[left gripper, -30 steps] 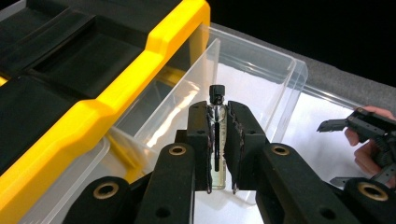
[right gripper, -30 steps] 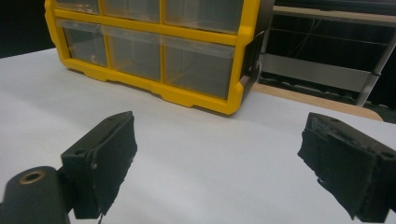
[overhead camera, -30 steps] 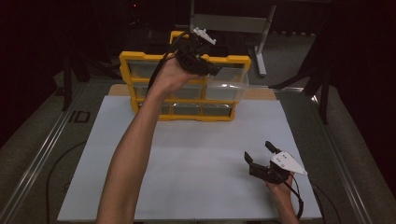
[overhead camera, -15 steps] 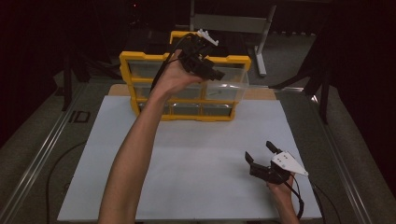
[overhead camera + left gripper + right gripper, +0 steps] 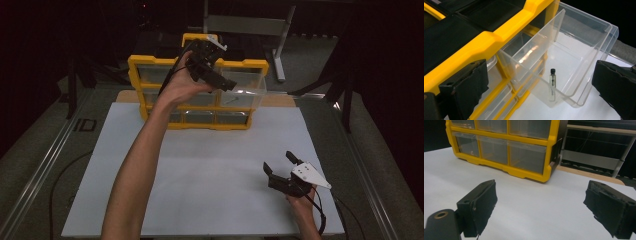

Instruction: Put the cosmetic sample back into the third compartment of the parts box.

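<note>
The letters "ID" are printed on the grey table surface (image 5: pixel 80 125), just left of the white mat (image 5: pixel 210 170). No other legible marking is found.

the right claw (image 5: pixel 539 207) stands with its two black padded jaws wide apart and nothing between them, low over the white desk (image 5: pixel 529 202). beyond them a yellow drawer cabinet (image 5: pixel 524 173) sits on the desk, seen from low down at an angle, its clear drawers (image 5: pixel 526 156) closed in rows, the lower row of three plainly shown. behind its right end a grey metal frame (image 5: pixel 594 157) stands against the dark, past the desk's wooden edge (image 5: pixel 589 175).
</note>
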`<move>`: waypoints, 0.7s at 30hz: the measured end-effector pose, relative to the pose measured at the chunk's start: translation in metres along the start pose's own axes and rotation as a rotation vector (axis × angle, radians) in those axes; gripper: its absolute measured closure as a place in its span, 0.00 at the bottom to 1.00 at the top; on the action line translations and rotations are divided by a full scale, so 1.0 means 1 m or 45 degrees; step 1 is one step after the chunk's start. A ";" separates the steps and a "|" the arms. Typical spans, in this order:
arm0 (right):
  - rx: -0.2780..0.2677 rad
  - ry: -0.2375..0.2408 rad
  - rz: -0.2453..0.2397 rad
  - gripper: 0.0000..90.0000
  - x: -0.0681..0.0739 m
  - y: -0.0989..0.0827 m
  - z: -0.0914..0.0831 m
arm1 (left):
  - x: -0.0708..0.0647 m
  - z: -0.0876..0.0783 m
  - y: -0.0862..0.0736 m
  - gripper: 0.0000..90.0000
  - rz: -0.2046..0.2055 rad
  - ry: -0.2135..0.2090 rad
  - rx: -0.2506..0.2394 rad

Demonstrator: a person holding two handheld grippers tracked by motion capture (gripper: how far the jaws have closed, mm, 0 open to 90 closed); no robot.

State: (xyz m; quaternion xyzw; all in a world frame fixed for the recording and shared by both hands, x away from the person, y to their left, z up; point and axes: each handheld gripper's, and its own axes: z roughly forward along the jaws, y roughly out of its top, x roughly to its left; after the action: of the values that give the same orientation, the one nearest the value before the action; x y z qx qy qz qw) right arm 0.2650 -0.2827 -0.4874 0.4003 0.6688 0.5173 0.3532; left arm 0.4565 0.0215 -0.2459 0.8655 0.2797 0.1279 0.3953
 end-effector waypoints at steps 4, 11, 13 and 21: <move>0.002 0.001 -0.001 0.11 0.000 0.000 0.000 | 0.000 -0.002 -0.004 0.02 0.002 -0.006 -0.004; 0.000 -0.001 0.004 0.11 0.000 0.000 -0.001 | 0.001 -0.004 -0.014 0.02 0.005 -0.011 -0.007; 0.000 0.000 0.007 0.11 0.000 0.000 0.000 | 0.001 -0.005 -0.017 0.02 0.007 -0.009 -0.008; -0.002 -0.001 0.005 0.11 0.000 0.000 -0.001 | -0.004 -0.008 -0.027 0.02 0.021 -0.025 -0.028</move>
State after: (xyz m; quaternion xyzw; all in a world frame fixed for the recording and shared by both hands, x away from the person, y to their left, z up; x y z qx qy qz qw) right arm 0.2643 -0.2828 -0.4868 0.4015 0.6675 0.5184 0.3528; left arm 0.4397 0.0385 -0.2611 0.8646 0.2672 0.1257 0.4064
